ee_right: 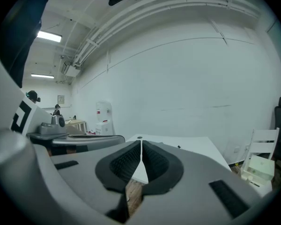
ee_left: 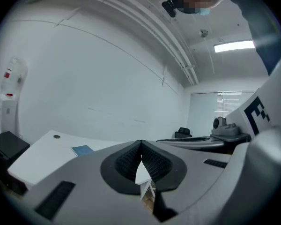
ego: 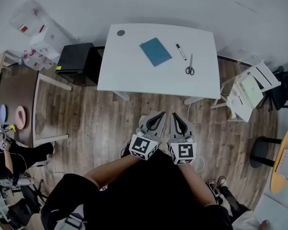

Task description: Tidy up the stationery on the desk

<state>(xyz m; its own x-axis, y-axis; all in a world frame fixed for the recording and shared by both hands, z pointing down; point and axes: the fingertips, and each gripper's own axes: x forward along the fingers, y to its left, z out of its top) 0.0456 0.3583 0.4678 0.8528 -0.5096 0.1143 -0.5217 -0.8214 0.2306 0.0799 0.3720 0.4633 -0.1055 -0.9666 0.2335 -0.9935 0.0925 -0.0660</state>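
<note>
A wooden plank floor (ego: pixel 96 123) is spreading across the room, and a white desk (ego: pixel 129 71) is standing on it against the far wall. A brown table (ego: pixel 19 87) is sitting off to the left, with a black cabinet (ego: pixel 77 59) standing between it and the desk, close by the desk's left end. A white folding chair (ego: pixel 252 87) is leaning near the desk's right end.

The person is standing back from the desk's near edge, holding the 2 grippers side by side over the floor, both pointing toward the desk and well apart from everything on it. The left gripper (ego: pixel 162 114) is clenched with its 2 ribbed pads meeting at the tips and nothing sitting between them. The right gripper (ego: pixel 174 115) is likewise clamped together on nothing, just beside the left one.

All 3 pieces of stationery are lying on the desktop. A blue notebook (ego: pixel 155 51) is resting flat near the middle, turned at a slant to the desk's edges. A pair of scissors (ego: pixel 189 66) is lying to its right, handles toward the near edge and blades pointing away. A marker (ego: pixel 181 51) is lying between the notebook and the scissors, toward the back and apart from both. A small grey round cap (ego: pixel 121 32) is sitting at the desk's far left corner.
</note>
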